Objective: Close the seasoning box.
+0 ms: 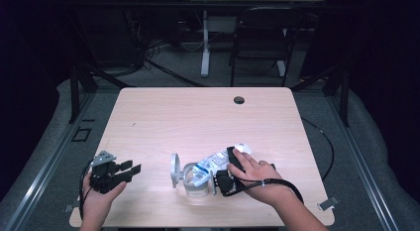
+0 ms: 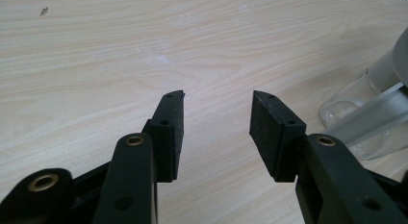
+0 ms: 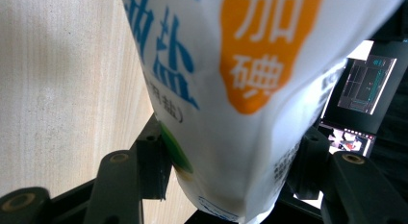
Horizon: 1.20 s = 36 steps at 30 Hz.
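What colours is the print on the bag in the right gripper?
Blue and orange on the white bag, clearest in the right gripper view.

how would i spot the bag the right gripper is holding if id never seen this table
Start at the pale wooden table and go to its near edge, right of centre, where a hand grips the right gripper. Clamped in it is a soft white bag, tilted with its far end over the mouth of a clear glass jar. Blue and orange print sets it apart from the transparent jar and its open lid.
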Tool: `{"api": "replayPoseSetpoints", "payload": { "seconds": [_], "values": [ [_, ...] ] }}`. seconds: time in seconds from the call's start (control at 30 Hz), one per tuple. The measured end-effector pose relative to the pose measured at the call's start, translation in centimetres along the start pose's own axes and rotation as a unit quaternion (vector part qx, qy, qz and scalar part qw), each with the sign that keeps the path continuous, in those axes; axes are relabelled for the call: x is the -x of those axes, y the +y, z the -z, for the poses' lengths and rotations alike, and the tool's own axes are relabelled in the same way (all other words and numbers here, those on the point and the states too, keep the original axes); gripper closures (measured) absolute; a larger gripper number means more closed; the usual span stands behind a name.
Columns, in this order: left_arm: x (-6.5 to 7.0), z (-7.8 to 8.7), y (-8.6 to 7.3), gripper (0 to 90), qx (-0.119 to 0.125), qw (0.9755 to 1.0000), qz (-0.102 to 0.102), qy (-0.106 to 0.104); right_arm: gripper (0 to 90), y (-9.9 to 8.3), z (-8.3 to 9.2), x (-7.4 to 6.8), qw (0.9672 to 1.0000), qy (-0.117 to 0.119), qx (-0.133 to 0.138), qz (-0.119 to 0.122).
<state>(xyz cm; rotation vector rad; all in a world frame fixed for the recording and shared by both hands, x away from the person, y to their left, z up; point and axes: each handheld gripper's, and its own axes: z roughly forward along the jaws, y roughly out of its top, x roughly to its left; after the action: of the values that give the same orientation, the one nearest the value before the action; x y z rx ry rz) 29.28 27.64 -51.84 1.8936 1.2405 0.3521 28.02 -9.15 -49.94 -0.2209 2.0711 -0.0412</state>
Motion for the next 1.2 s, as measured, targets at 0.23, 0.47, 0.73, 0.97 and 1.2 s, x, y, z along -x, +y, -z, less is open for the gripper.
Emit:
{"api": "replayPoseSetpoints", "payload": {
  "seconds": [0.23, 0.47, 0.73, 0.97, 1.2],
  "values": [
    [-0.08, 0.06, -0.01, 56.4, 0.002, 1.0, 0.003, 0.0, 44.2, 0.09, 0.01, 0.05, 1.0, -0.002, 0.0, 0.005],
    [-0.06, 0.05, 0.0, 56.4, 0.0, 1.0, 0.002, -0.001, 44.2, 0.13, 0.15, 0.14, 0.9999, -0.002, -0.005, 0.009],
    [-0.09, 0.05, -0.03, 56.5, 0.002, 1.0, 0.003, 0.002, 44.6, 0.12, 0.06, 0.07, 1.0, -0.003, 0.0, 0.008],
    [-0.14, 0.04, -0.05, 56.6, 0.003, 1.0, 0.004, 0.001, 44.6, 0.14, 0.06, 0.12, 0.9999, -0.005, 0.001, 0.013],
    [-0.14, 0.05, -0.05, 56.6, 0.003, 1.0, 0.004, 0.001, 44.6, 0.17, 0.09, 0.1, 0.9998, -0.007, 0.0, 0.016]
  ]
}}
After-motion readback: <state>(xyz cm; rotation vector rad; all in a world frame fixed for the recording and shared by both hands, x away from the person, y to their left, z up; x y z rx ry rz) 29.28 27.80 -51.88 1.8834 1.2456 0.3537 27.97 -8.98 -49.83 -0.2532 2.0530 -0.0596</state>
